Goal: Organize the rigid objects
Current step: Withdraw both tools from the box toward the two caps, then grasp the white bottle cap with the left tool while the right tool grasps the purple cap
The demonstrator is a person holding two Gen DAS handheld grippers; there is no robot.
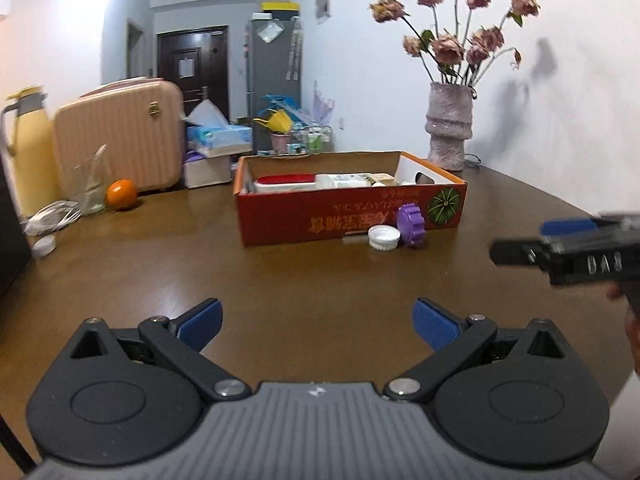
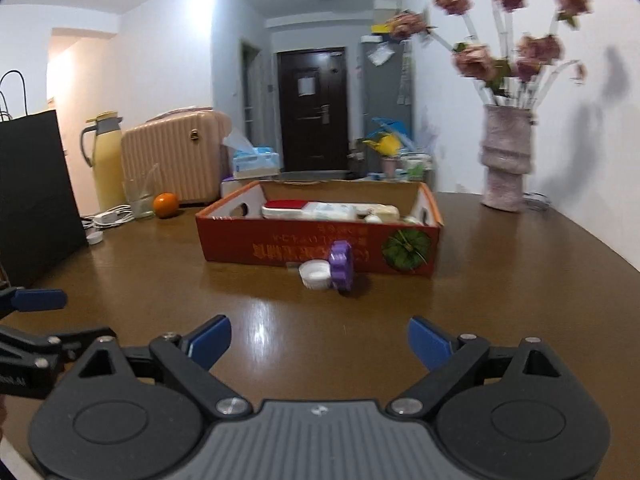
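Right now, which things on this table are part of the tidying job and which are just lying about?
For the job:
red cardboard box, already holding items
purple cap, on the table against the box front
white cap, beside the purple one

Probably just lying about:
orange
vase of flowers
pink suitcase
yellow thermos
black bag

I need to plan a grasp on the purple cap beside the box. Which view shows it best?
The left wrist view: the purple cap is sharp there, its scalloped rim clear, standing on edge against the red box beside the white cap. The right wrist view shows the same cap edge-on and motion-blurred.
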